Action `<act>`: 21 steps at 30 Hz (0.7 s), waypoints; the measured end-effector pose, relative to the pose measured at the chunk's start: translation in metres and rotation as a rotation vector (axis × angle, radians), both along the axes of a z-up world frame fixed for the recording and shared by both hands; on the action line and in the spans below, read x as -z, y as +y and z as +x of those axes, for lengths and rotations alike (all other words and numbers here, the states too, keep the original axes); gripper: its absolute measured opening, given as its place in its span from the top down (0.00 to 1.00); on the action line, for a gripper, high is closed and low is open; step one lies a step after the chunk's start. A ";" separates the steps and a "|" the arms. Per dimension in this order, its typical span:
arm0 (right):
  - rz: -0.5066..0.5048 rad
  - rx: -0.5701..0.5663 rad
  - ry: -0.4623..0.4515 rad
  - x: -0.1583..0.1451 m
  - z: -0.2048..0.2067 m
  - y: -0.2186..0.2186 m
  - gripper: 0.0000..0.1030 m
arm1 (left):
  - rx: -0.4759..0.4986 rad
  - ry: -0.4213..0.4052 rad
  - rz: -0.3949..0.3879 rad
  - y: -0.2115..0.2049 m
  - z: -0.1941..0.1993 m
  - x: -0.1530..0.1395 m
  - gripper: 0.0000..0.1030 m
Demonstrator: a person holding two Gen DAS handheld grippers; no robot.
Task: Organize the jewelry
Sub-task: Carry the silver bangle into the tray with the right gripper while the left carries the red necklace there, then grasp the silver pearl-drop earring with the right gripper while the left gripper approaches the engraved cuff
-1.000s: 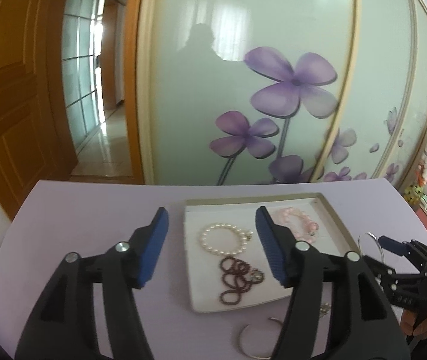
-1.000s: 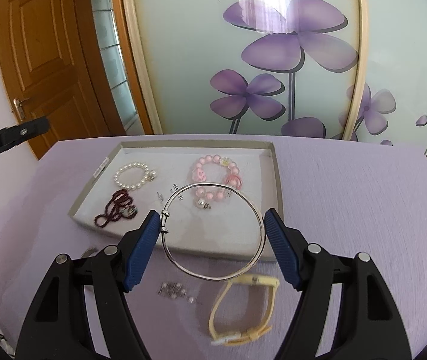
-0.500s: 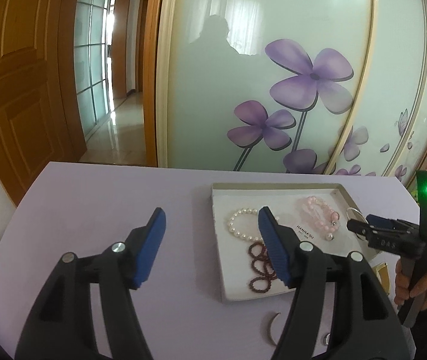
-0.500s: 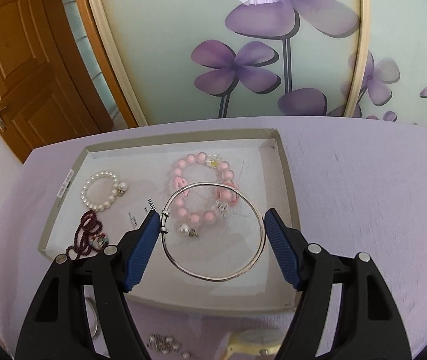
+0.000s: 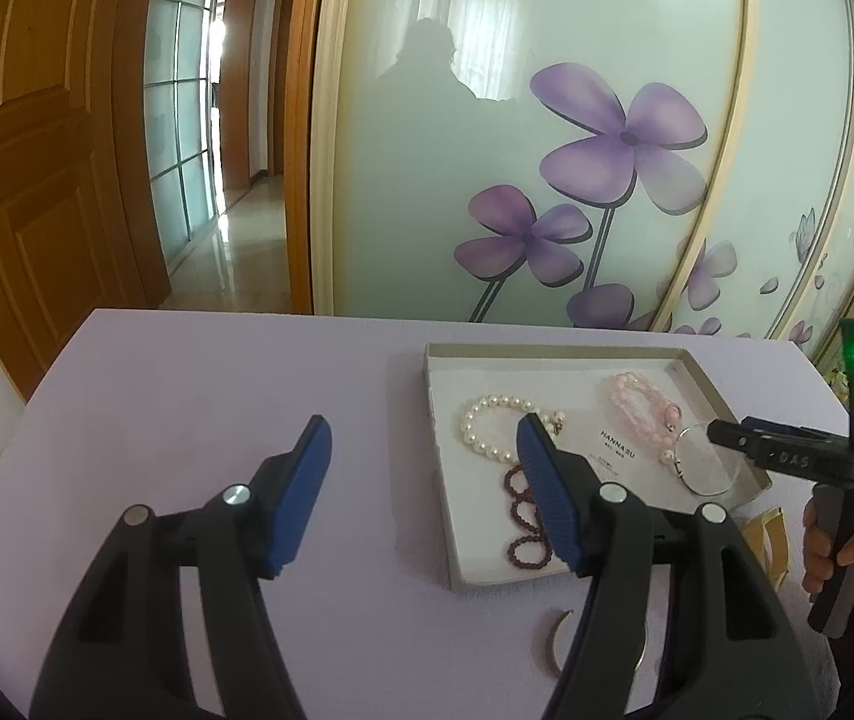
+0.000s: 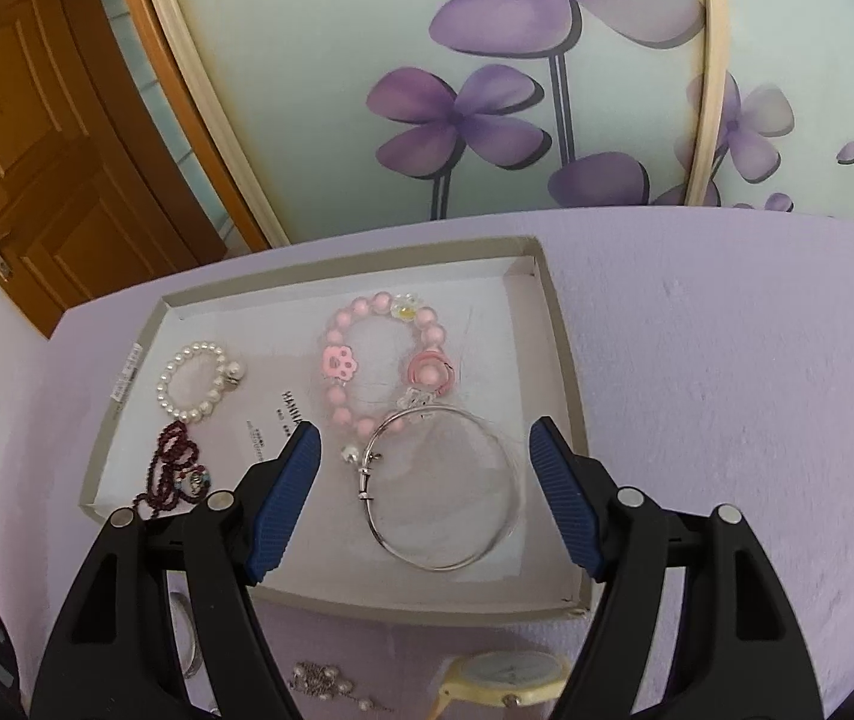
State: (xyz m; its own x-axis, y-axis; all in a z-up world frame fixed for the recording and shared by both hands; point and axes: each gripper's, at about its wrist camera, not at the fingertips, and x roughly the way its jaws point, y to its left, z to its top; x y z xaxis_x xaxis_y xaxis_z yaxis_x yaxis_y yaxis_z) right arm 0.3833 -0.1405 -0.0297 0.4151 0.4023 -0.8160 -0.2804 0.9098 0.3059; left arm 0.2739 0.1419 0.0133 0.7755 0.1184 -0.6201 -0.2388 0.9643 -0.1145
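Observation:
A shallow white tray [image 6: 553,324] sits on the purple table. In it lie a white pearl bracelet [image 6: 195,381], a dark red bead bracelet [image 6: 171,468], a pink bead bracelet [image 6: 384,360] and a silver bangle [image 6: 445,492]. My right gripper [image 6: 423,483] is open, its jaws either side of the bangle, which lies loose in the tray's near right corner. My left gripper [image 5: 423,492] is open and empty above the table left of the tray [image 5: 553,351]. The bangle [image 5: 706,459] and the right gripper [image 5: 727,435] show in the left wrist view.
Outside the tray's near edge lie a yellow watch [image 6: 508,675], a small silver chain [image 6: 330,681] and another silver bangle [image 6: 183,636]. A sliding glass door with purple flowers [image 5: 607,138] stands behind the table. A wooden door [image 5: 24,138] is at the left.
The right gripper moved forward over the tray and let go of the silver bangle, which now lies in the tray. The left gripper shifted left, away from the tray.

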 end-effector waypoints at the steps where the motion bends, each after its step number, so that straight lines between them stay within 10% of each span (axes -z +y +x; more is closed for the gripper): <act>1: -0.001 0.003 -0.004 -0.002 -0.002 -0.001 0.29 | -0.002 0.002 -0.004 0.000 -0.001 0.000 0.37; 21: 0.082 -0.102 -0.092 -0.032 -0.121 -0.023 0.41 | 0.036 -0.005 -0.013 -0.023 -0.076 0.010 0.17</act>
State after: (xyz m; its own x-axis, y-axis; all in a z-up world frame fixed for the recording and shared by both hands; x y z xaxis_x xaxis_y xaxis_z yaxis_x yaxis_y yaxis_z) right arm 0.2627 -0.1634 0.0023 0.4400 0.5095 -0.7394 -0.3998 0.8485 0.3467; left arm 0.1981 0.1191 0.0031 0.7821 0.0829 -0.6177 -0.2037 0.9707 -0.1277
